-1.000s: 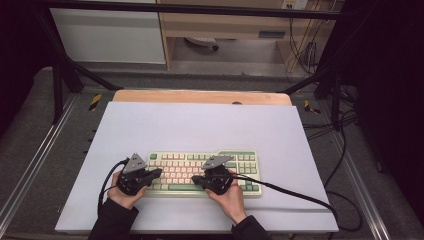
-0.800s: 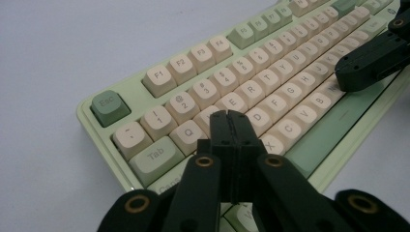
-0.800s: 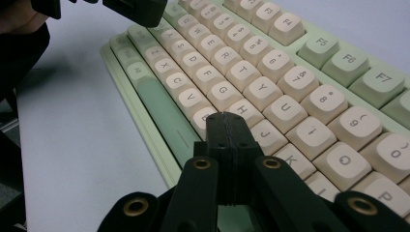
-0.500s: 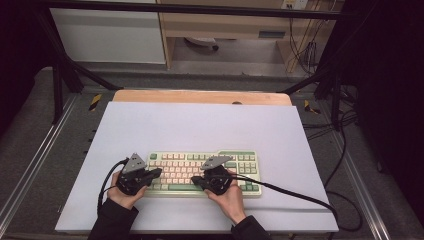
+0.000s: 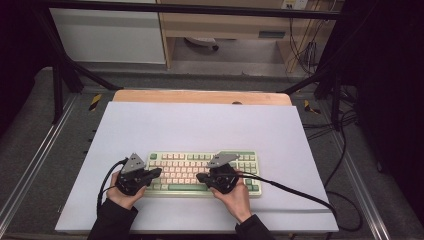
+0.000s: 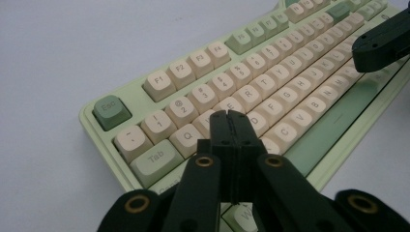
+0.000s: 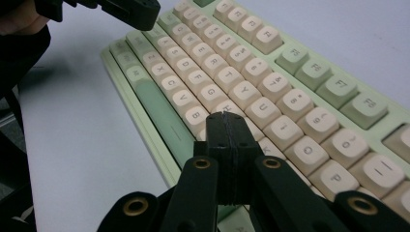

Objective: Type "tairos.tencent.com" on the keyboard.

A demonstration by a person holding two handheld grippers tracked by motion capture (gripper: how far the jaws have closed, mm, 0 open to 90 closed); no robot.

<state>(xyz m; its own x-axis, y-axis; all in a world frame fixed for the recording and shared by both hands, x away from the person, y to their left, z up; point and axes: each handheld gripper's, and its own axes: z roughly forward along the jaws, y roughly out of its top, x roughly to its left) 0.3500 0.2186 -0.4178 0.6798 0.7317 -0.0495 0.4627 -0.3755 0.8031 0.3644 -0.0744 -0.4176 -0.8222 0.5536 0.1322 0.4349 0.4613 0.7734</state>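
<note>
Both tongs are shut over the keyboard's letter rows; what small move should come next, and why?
Probably a short dip of the left tongs onto the key beneath their tip. They sit shut over the left letter keys of the keyboard, near E and D; whether they touch is unclear. The right tongs are shut too, over the keys near H and J, so either could press.

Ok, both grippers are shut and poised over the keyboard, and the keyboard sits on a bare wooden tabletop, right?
Not quite: the keyboard sits on a white sheet that covers the table, as the high view shows. Wood shows just at the far edge. The left gripper and right gripper are indeed shut over the keys.
</note>
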